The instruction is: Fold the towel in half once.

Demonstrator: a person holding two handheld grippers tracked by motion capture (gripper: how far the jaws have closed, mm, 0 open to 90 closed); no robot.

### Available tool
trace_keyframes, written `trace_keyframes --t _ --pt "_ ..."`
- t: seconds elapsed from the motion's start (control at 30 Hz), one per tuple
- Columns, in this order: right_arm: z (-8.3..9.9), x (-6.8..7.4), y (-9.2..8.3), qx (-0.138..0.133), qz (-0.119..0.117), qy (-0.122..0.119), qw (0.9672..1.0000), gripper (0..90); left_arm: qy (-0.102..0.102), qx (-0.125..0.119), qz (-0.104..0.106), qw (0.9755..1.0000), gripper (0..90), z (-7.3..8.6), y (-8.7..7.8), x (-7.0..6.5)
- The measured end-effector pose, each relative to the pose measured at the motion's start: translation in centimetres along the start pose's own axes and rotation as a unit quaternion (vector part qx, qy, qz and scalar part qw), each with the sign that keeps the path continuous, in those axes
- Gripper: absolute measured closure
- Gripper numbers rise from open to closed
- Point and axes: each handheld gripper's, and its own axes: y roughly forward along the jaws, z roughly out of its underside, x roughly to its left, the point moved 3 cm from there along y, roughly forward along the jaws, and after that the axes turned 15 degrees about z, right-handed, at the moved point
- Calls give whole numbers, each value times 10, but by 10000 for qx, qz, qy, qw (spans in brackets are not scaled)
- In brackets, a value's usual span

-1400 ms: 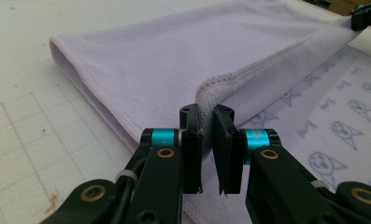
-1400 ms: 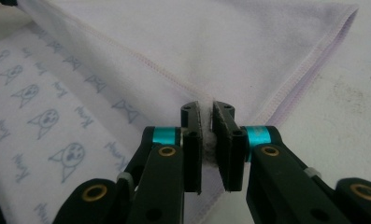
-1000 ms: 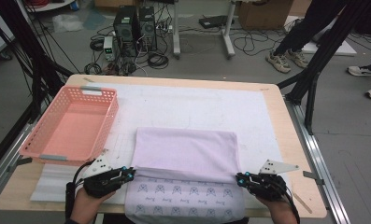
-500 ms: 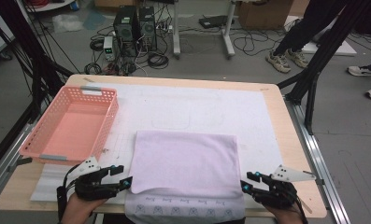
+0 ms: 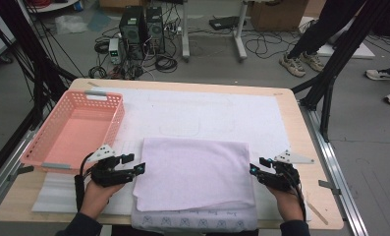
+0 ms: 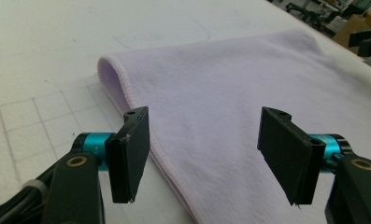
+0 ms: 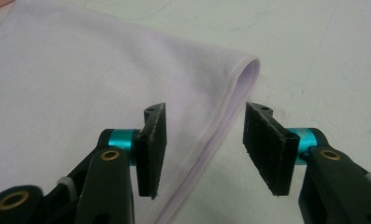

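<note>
Folded lilac terry towel [image 5: 195,173] flat on counter [image 5: 300,123], near edge. L gripper [image 5: 133,164] & R gripper [image 5: 255,166] just opened, fingers empty, flanking side edges. Risk: regrip catches top layer only, fold skews.

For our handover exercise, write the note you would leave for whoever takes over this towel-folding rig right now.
Left gripper: fingers have just been opening, nothing between them, at the towel's left edge.
Right gripper: likewise just opening, empty, at the right edge.
Towel: lilac, lying on the white mat, pink basket to its left.
Done: one fold, front over back.
Left: probably a second fold, perhaps then into the basket.
</note>
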Motion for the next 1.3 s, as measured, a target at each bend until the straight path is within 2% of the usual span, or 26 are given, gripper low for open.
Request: trace_keyframes --t 0.17,0.27,0.47,0.63,0.67,0.7,0.8,0.87,0.9,0.93,0.97,1.0,1.07,1.13,1.2,1.23,1.3 --pt "-8 -2 20 141 35 -59 9999 461 -89 88 -148 9998 339 -6 13 16" --pt "-10 -4 32 264 120 -44 9996 421 -96 160 -309 9993 333 -9 21 23" --pt "-13 -7 45 433 283 -61 9986 410 44 337 -652 9973 332 -12 35 32" --pt "-9 -9 58 719 414 -155 9964 429 -283 464 -784 9954 358 -10 41 41" --pt "-9 -9 58 693 407 -111 9967 443 -340 517 -787 9950 371 -10 41 42" --pt "-9 -9 59 679 425 -131 9967 454 -314 530 -810 9948 374 -11 42 42" --pt "-9 -9 59 687 444 -154 9965 508 -94 677 -968 9930 443 -12 45 41" --pt "-9 -8 58 687 341 -173 9969 608 188 827 -1035 9910 531 -11 45 41" --pt "-9 -7 58 687 267 -170 9971 661 220 853 -784 9930 610 -11 44 40" --pt "-9 -7 58 687 159 -173 9974 735 266 894 -545 9941 770 -11 46 39" --pt "-9 -6 58 708 23 -112 9974 801 352 925 -609 9932 837 -11 47 37" --pt "-9 -5 58 719 -58 -67 9974 838 382 959 -620 9927 845 -11 47 37" --pt "-9 -4 58 714 -80 -103 9974 863 221 875 -583 9942 853 -11 46 38" --pt "-9 -5 57 701 -85 -150 9974 874 128 822 -614 9946 862 -12 46 39" --pt "-11 -5 57 608 56 -317 9976 879 33 723 -711 9948 866 -16 45 42" --pt "-12 -5 57 578 105 -326 9977 879 -67 598 -727 9955 867 -18 46 44" --pt "-15 -8 57 485 185 -299 9982 880 -155 526 -726 9959 868 -25 48 47"
